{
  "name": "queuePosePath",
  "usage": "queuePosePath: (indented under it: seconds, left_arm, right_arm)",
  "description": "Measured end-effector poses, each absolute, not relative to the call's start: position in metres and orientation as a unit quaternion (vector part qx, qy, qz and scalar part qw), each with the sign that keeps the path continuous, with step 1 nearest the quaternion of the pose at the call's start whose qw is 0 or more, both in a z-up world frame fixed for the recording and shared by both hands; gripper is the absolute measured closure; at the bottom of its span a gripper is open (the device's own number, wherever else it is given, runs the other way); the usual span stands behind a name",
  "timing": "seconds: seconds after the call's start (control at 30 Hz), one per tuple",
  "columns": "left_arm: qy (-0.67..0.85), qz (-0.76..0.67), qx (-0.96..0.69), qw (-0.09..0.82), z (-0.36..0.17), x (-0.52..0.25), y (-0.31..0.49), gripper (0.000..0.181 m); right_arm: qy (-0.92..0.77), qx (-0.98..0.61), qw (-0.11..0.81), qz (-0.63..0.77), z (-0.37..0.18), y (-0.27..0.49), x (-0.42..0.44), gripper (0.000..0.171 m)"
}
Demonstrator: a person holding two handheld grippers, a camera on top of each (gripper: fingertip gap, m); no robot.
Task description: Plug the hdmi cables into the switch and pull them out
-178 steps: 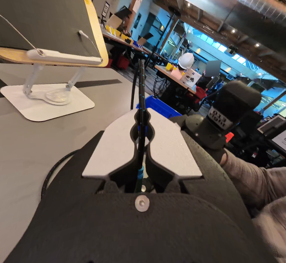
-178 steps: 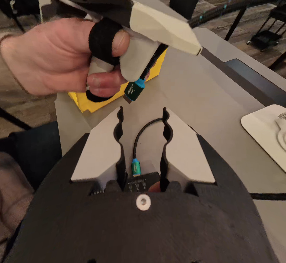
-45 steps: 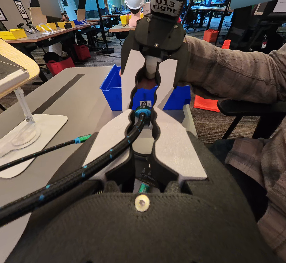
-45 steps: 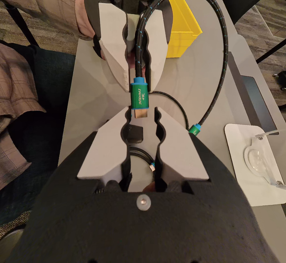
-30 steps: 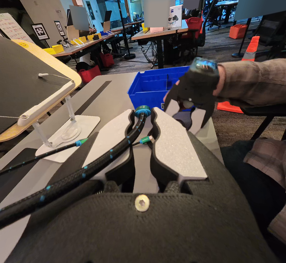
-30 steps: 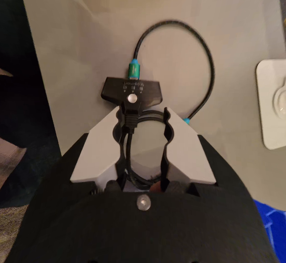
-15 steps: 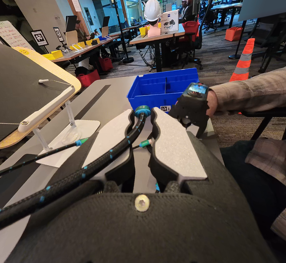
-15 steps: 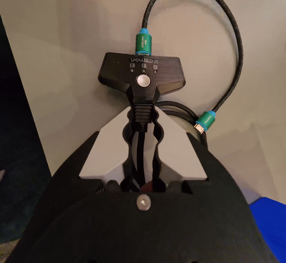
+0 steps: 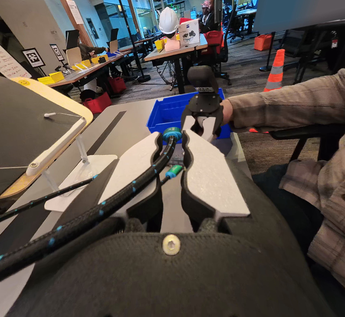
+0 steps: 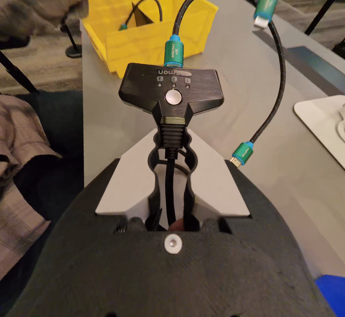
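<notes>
My right gripper (image 10: 172,133) is shut on the ribbed neck of the black HDMI switch (image 10: 171,87) and holds it over the grey table (image 10: 252,224). One braided HDMI cable (image 10: 173,52) is plugged into the switch's middle port. It loops right and down to its free green plug (image 10: 242,154). Another green plug (image 10: 265,7) shows blurred at the top right. My left gripper (image 9: 170,136) is shut on a green-and-blue HDMI plug (image 9: 171,131), and its thick braided cable trails to the lower left. The right gripper (image 9: 202,130) hangs just beyond it.
A blue bin (image 9: 168,110) stands at the table's far end. A yellow bin (image 10: 141,33) holds another cable. A white stand base (image 9: 80,183) carries a tilted board (image 9: 28,130) on the left. A thin cable (image 9: 46,198) lies beside it. A person's sleeve (image 9: 280,102) reaches in from the right. There is about 20 centimeters between the tips of the two grippers.
My right gripper has shut on the switch's neck, lifted it and tilted up, so the yellow bin has come into its view. My left gripper has kept hold of its plug, nearly still.
</notes>
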State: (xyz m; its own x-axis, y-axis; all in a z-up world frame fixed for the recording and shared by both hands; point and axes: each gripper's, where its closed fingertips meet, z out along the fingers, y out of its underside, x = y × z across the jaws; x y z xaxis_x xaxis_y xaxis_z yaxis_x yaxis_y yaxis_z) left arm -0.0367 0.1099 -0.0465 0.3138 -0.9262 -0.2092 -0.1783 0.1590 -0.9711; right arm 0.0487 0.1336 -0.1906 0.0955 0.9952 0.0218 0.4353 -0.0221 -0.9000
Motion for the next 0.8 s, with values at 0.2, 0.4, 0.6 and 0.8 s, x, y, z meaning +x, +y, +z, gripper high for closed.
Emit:
queuePosePath:
  seconds: [0.2,0.4,0.6,0.8]
  left_arm:
    - [0.516,-0.325,-0.554,0.567,-0.045,-0.03,0.098,0.162]
    - [0.533,-0.327,-0.543,0.561,-0.043,-0.022,0.088,0.162]
    - [0.538,-0.311,-0.549,0.559,-0.046,-0.015,0.088,0.162]
    - [0.534,-0.322,-0.551,0.554,-0.051,-0.009,0.089,0.162]
  right_arm:
    - [-0.57,-0.588,0.411,0.4,-0.157,0.133,0.047,0.151]
    - [-0.585,-0.551,0.399,0.441,-0.131,0.128,0.044,0.151]
    - [-0.588,-0.528,0.403,0.462,-0.115,0.132,0.044,0.151]
    - [-0.603,-0.514,0.406,0.455,-0.11,0.127,0.042,0.15]
